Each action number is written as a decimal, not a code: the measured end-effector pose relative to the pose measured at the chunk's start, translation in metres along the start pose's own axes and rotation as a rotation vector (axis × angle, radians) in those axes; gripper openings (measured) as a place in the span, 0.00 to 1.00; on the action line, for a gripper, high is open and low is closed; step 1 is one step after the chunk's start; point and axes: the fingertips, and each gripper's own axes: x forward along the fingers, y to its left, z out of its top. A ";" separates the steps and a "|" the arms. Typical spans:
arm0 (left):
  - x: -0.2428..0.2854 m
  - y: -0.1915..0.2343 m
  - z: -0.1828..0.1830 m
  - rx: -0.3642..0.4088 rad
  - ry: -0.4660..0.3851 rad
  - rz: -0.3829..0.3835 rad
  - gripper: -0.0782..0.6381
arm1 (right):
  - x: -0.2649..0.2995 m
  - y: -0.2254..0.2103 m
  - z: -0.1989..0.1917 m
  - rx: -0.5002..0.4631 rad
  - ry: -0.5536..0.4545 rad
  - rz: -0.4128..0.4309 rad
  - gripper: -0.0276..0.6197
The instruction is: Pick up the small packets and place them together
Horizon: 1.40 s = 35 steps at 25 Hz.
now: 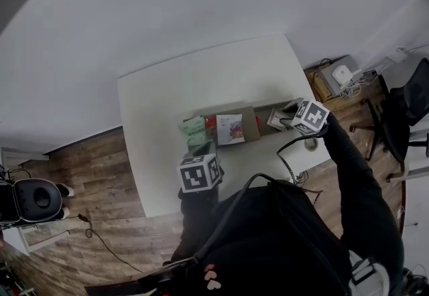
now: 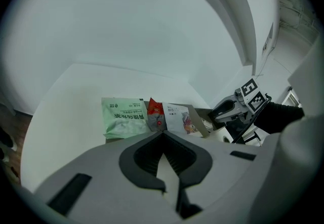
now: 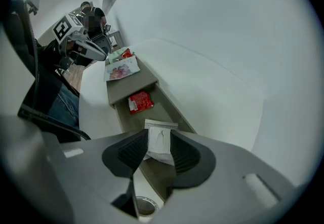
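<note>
While the white packet [image 3: 161, 131] sits between the parted right tongs [image 3: 157, 143], unsqueezed I reckon, the other packets [image 3: 121, 68] wait at the tray's [image 3: 132, 90] opposite end, by the shut, empty left tongs [image 2: 162, 139].

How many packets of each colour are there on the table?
Green packet: 1
Red packets: 2
White packets: 2
Total: 5

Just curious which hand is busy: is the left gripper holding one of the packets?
No, the left gripper has nothing between its jaws, and the green packet lies untouched on the table ahead of it.
</note>
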 end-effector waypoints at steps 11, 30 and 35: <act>-0.002 0.004 0.000 -0.009 0.000 0.011 0.11 | 0.038 0.004 -0.011 0.003 0.136 0.080 0.24; -0.001 0.007 -0.001 -0.013 -0.004 0.013 0.11 | 0.052 0.002 -0.021 0.056 0.171 0.067 0.21; -0.004 0.013 0.000 -0.032 -0.013 0.024 0.11 | 0.051 0.003 -0.018 0.070 0.176 0.075 0.19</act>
